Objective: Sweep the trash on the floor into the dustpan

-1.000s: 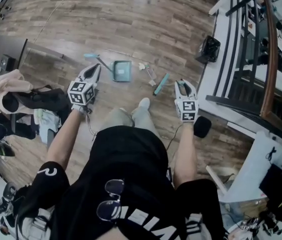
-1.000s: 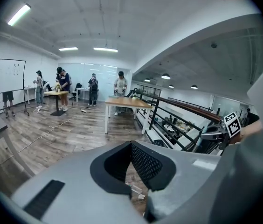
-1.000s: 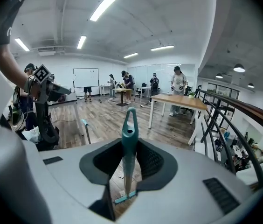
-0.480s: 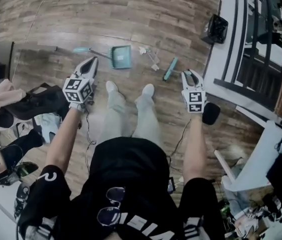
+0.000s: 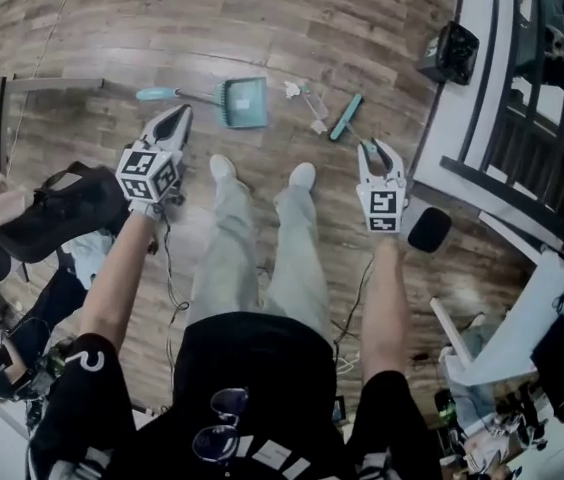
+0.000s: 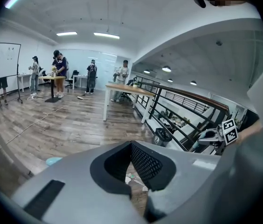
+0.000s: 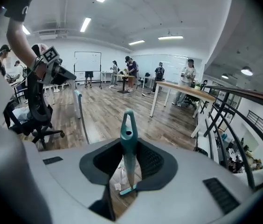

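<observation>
A teal dustpan (image 5: 245, 101) lies on the wood floor with its long handle (image 5: 157, 94) pointing left. Right of it are scraps of white trash (image 5: 302, 98) and a teal brush (image 5: 345, 116). My left gripper (image 5: 180, 113) hovers just below the dustpan handle with its jaws shut and nothing in them. In the left gripper view, trash (image 6: 130, 178) shows past the left gripper (image 6: 136, 190). My right gripper (image 5: 375, 148) hangs just below and right of the brush, apart from it. Its jaws look shut and empty. In the right gripper view, the brush (image 7: 128, 153) shows beyond the right gripper (image 7: 122, 195).
The person's white shoes (image 5: 224, 166) stand just below the trash. A black office chair (image 5: 62, 203) and clothes crowd the left. A black bin (image 5: 452, 53), a white desk (image 5: 432, 148) and a dark railing (image 5: 507, 98) line the right. A cable (image 5: 172, 268) trails on the floor.
Both grippers have come down toward the floor. The head view has shifted, so the dustpan, trash and brush sit higher in the picture and both shoes show.
</observation>
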{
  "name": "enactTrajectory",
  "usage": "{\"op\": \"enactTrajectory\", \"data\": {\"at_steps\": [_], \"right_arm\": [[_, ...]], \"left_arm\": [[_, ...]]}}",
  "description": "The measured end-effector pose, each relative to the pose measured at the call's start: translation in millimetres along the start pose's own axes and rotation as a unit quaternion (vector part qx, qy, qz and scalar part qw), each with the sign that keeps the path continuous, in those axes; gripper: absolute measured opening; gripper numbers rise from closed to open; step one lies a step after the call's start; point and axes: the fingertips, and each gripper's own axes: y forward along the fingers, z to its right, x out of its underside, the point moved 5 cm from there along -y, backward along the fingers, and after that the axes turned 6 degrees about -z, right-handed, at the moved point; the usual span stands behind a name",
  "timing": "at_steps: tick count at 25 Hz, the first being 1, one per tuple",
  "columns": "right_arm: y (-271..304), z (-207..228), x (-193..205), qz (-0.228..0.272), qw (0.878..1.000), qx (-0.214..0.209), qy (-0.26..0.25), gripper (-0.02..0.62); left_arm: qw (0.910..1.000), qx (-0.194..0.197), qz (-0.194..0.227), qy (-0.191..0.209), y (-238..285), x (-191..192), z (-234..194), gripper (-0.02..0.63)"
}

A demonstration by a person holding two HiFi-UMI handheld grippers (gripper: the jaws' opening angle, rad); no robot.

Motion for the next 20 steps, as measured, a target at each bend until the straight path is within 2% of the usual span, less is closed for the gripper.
{"op": "enactTrajectory", "data": {"at_steps": [8, 13, 16, 20], "right_arm": [[36, -32, -28, 0.018, 1.0, -0.007, 0.003, 0.086], [49, -47, -38, 0.022, 1.0, 0.003, -0.001, 0.086], [54, -58, -43, 0.02, 1.0, 0.006, 0.0, 0.086], [62, -69, -44, 0.009, 1.0, 0.01, 0.001, 0.087]], "left_arm": [[0.9998, -0.018, -0.007, 0.002, 11, 18, -66, 0.0], [0.9993, -0.026, -0.021, -0.013, 15, 28, -112, 0.0], [0.9992, -0.032, -0.026, -0.006, 16, 32, -132, 0.003], [0.9988, -0.026, -0.036, 0.022, 24, 30, -145, 0.096]]}}
